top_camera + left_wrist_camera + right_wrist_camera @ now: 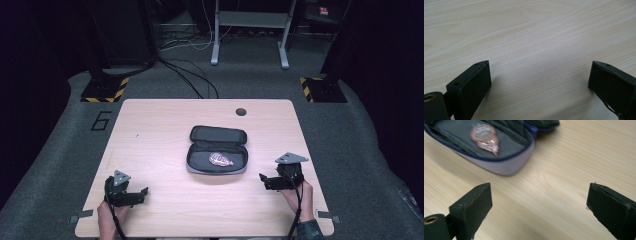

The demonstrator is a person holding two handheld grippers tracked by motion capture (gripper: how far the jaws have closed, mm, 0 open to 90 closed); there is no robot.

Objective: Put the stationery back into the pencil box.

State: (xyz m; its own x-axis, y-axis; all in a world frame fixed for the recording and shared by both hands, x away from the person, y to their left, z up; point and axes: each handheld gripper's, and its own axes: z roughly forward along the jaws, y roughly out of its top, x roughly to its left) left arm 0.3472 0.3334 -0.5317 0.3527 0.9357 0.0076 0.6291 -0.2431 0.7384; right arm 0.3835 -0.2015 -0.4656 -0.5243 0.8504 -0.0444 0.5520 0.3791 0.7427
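A pale wooden table [150,130] stands on grey carpet, a round cable hole [241,111] near its far edge. At the table's middle lies an open zip case [217,155], its lid [218,134] folded back toward the far side, its grey tray toward the person. Inside the tray rests a small pink packet [221,159], lying flat and slightly right of the tray's middle, with its narrow end pointing right in the high view.

The right gripper [261,178] sits near the table's right edge, just beside the case's near right corner but apart from it, its jaws pointing left toward the case. In the right gripper view the case [499,165] fills the upper left with the packet [485,138] blurred inside, and the jaws stand wide apart over bare wood with nothing between them.

The left gripper [146,191] rests near the table's near left corner, well apart from the case, held in the person's left hand [107,212]. In the left gripper view its jaws also stand wide, with bare wood grain between them. The right hand [295,197] grips its tool from below, a black cable trailing back along the sleeve.
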